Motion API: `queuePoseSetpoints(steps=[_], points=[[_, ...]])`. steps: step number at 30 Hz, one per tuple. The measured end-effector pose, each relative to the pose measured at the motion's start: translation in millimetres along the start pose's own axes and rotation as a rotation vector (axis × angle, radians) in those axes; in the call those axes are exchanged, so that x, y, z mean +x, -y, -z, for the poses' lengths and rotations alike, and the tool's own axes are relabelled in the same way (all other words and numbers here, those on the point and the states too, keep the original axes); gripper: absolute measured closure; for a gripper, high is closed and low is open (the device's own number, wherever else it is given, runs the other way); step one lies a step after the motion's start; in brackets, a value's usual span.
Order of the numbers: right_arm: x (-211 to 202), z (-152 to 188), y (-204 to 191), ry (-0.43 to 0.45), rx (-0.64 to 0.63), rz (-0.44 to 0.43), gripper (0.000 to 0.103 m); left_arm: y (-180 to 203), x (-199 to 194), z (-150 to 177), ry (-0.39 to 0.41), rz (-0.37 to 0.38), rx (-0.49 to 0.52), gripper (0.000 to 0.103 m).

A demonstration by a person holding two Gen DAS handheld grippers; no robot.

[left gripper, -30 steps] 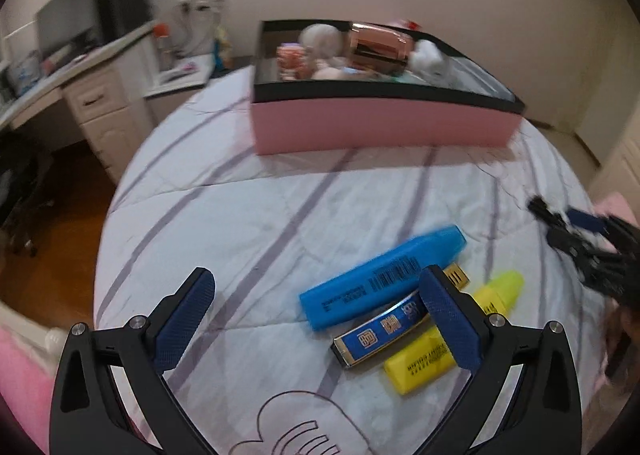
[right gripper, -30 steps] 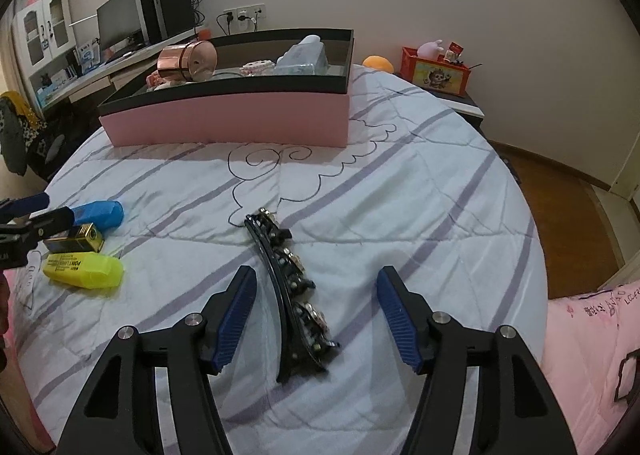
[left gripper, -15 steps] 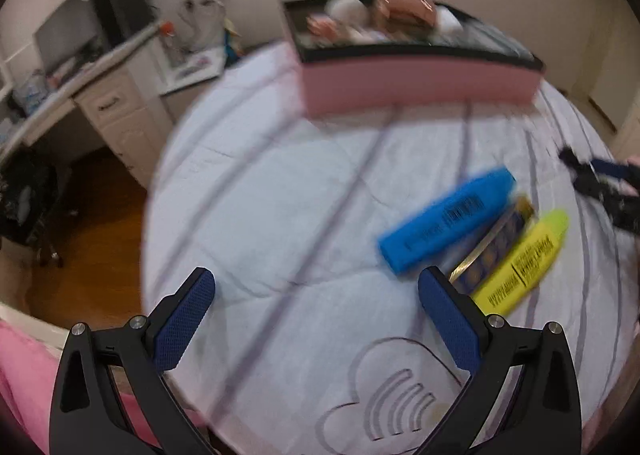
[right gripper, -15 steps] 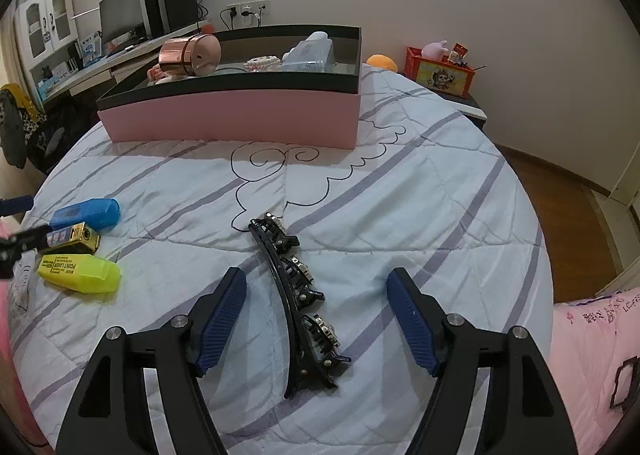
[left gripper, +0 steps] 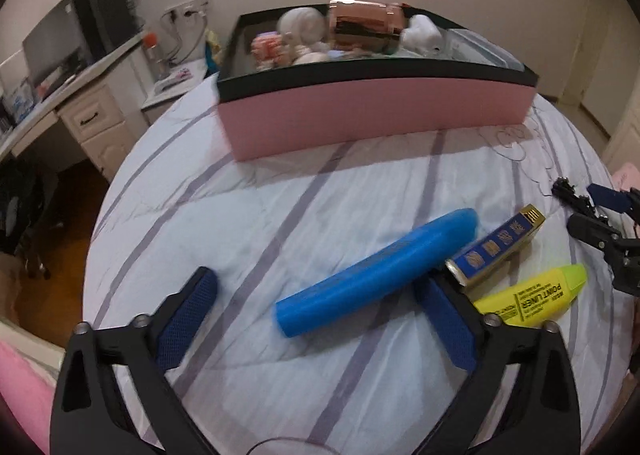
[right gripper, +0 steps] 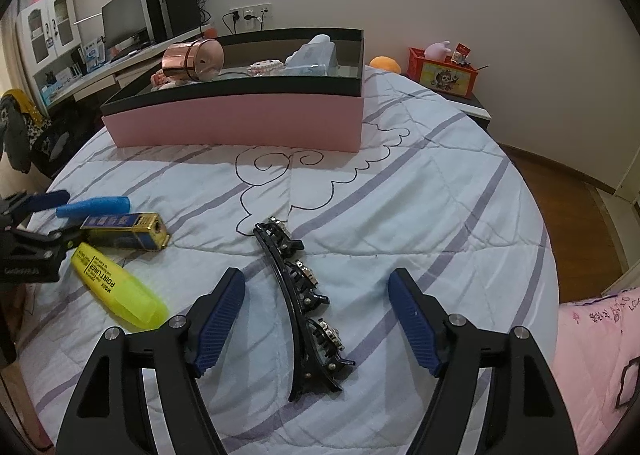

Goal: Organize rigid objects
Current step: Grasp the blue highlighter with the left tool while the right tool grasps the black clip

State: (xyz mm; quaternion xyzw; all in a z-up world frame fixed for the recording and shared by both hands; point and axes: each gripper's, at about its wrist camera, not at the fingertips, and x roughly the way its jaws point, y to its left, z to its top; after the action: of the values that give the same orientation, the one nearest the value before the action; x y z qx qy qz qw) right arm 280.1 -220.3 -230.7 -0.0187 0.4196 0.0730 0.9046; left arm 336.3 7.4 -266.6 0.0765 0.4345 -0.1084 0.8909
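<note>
Two grippers hang over a round bed (right gripper: 420, 191) with a soft, quilted white cover and pale purple stripes. The bed's edge curves down the left of the left wrist picture and down the right of the right wrist picture; past it lies brown wood floor (right gripper: 568, 207). Much bare cover lies in the middle of the bed, between the box and the small things.

The left gripper (left gripper: 316, 307) has its fingers (left gripper: 188, 319) spread wide, and they have just been closing a little. The blue marker (left gripper: 372, 275), smooth and round like a fat stick, lies slanted between them in the lower middle of the picture. Its low end is in the gap. The right finger is just beside it, but I cannot tell if it touches. Nothing is pinched.

Just right of the marker is a small blue and gold case (left gripper: 496, 247), shiny with flat sides. Lower right lies a yellow marker (left gripper: 536, 295) with black print.

The right gripper (right gripper: 316, 319) has its fingers (right gripper: 220, 319) apart too, not pressing on anything. A long black hair clip (right gripper: 300, 295), curved, with teeth and little shiny studs, lies between them, clear of both.

A long box (right gripper: 240, 123) with pink sides and a black rim sits at the top middle of both pictures. A shiny copper tin (right gripper: 192, 59) lies inside with other small things.
</note>
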Motion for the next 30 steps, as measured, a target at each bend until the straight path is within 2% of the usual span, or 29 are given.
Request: queuePoseSetpoints(steps=[1, 3, 4, 5, 7, 9, 11, 13, 17, 20, 23, 24, 25, 26, 27, 28, 29, 30], points=[[0.6, -0.5, -0.6, -0.002, -0.004, 0.003, 0.029, 3.6, -1.0, -1.7, 0.008, 0.020, 0.012, 0.027], [0.1, -0.9, -1.5, -0.001, -0.011, 0.005, 0.032, 11.7, -2.9, -3.2, 0.015, 0.039, 0.047, 0.040], [0.3, -1.0, -1.8, -0.001, -0.012, 0.005, 0.034, 15.8, -4.1, -4.1, 0.016, 0.045, 0.061, 0.052], [0.2, -1.1, -2.1, 0.001, -0.013, 0.005, 0.035, 16.2, -5.2, -5.3, 0.017, 0.061, 0.065, 0.059], [-0.5, -1.6, -2.8, 0.005, -0.011, 0.001, 0.041, 19.5, -4.9, -8.0, 0.018, 0.088, 0.052, 0.078], [-1.6, -1.9, -2.6, 0.006, -0.006, 0.000, 0.045, 22.2, -4.4, -9.9, 0.014, 0.102, 0.035, 0.085], [-2.5, -2.4, -2.3, 0.012, -0.001, -0.011, 0.056, 21.3, -6.4, -9.5, 0.005, 0.109, -0.009, 0.087], [-2.9, -3.3, -2.6, 0.012, -0.001, -0.020, 0.060, 21.6, -9.8, -7.5, 0.010, 0.134, -0.043, 0.089], [-1.2, -6.4, -4.8, 0.007, -0.006, -0.026, 0.061, 20.9, -3.9, -9.0, 0.016, 0.123, -0.082, 0.088], [2.4, -9.9, -6.9, 0.002, -0.012, -0.027, 0.061, 25.4, 2.0, -14.9, 0.020, 0.094, -0.075, 0.086], [5.3, -10.8, -10.0, -0.012, -0.030, -0.016, 0.061, 29.8, 7.0, -18.6, 0.021, 0.106, -0.059, 0.072], [5.0, -10.1, -10.4, -0.011, -0.036, -0.014, 0.061, 31.9, 7.8, -18.9, 0.021, 0.121, -0.046, 0.061], [4.7, -9.2, -10.9, -0.011, -0.041, -0.013, 0.062, 35.1, 7.8, -18.9, 0.021, 0.128, -0.028, 0.056], [3.4, -8.0, -11.4, -0.010, -0.047, -0.011, 0.065, 39.3, 6.6, -18.0, 0.025, 0.102, -0.009, 0.059], [1.1, -6.8, -12.2, -0.007, -0.055, -0.013, 0.070, 43.8, 5.6, -17.3, 0.032, 0.068, 0.011, 0.067], [-1.5, -5.1, -12.9, -0.001, -0.059, -0.023, 0.079, 46.5, 4.2, -16.5, 0.042, 0.042, 0.020, 0.080], [-3.2, -3.3, -13.4, 0.002, -0.059, -0.031, 0.085, 46.6, 3.8, -16.3, 0.043, 0.043, 0.021, 0.085], [-3.5, -2.1, -14.6, 0.003, -0.059, -0.034, 0.085, 44.4, 2.6, -16.1, 0.048, 0.052, 0.008, 0.088]])
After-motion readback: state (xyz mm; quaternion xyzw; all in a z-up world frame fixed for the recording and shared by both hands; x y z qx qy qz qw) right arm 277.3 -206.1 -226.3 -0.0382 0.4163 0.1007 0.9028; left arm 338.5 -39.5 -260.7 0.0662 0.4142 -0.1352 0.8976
